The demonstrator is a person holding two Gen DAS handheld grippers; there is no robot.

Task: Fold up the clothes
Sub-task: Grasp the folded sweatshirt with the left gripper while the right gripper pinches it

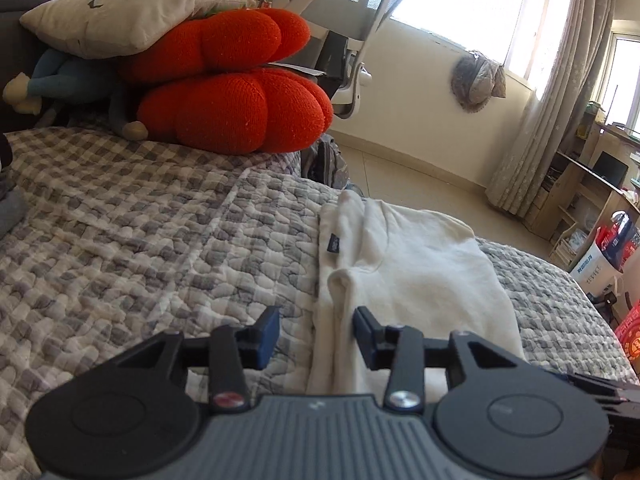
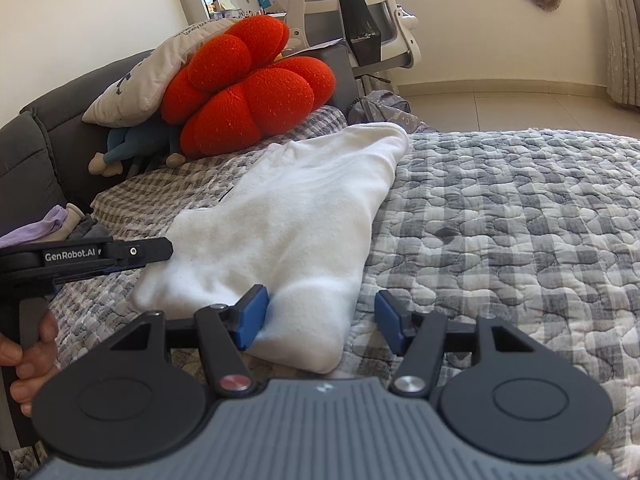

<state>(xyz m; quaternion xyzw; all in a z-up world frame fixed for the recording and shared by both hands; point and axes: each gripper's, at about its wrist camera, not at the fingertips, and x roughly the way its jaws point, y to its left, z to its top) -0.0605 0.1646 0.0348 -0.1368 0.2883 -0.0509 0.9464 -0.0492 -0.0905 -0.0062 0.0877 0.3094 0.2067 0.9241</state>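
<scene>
1. Right wrist view: the white garment [image 2: 296,216] lies folded on the quilt [image 2: 520,220], just in front of the red cushion [image 2: 248,96].
2. Right gripper [image 2: 320,320] is spread, pinching nothing, its left pad touching the garment's near corner.
3. Left gripper [image 1: 316,336] is spread too, empty, over the garment's near edge.
4. Seat both edges deep, then close evenly.

Lived-in home bedroom, grey checked quilt [image 1: 140,220] covering the bed, red knitted cushions [image 1: 224,80] and beige pillow [image 1: 120,12] at ten o'clock, office chair [image 1: 352,20] at twelve, curtained window [image 1: 560,80] and wooden desk [image 1: 592,184] at two o'clock
</scene>
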